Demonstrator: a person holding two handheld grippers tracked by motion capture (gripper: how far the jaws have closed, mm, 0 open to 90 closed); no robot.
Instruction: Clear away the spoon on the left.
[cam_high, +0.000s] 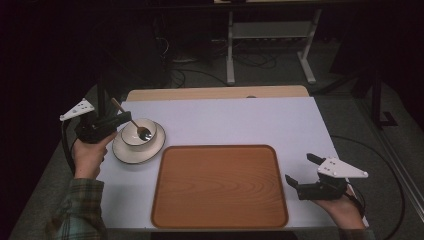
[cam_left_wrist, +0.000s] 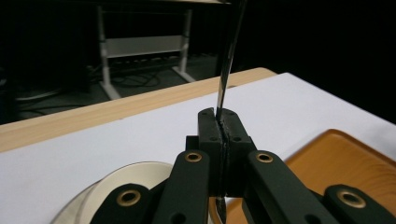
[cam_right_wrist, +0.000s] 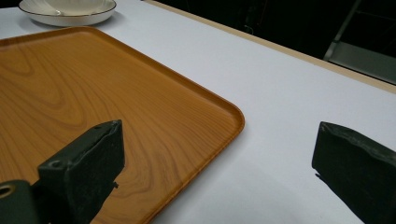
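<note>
Left hand-held gripper clamped on spoon handle, spoon tip in bowl on saucer, worktop 10 o'clock; likely lifting out. Right hand-held gripper jaws apart, idle at 4 o'clock beside tray.

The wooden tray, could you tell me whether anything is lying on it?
No, the wooden tray is bare; the bowl sits on its plate beside it.

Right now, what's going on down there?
Left gripper shut on spoon, tip over bowl. Right gripper open, idle beside tray. Nothing in the way.
</note>
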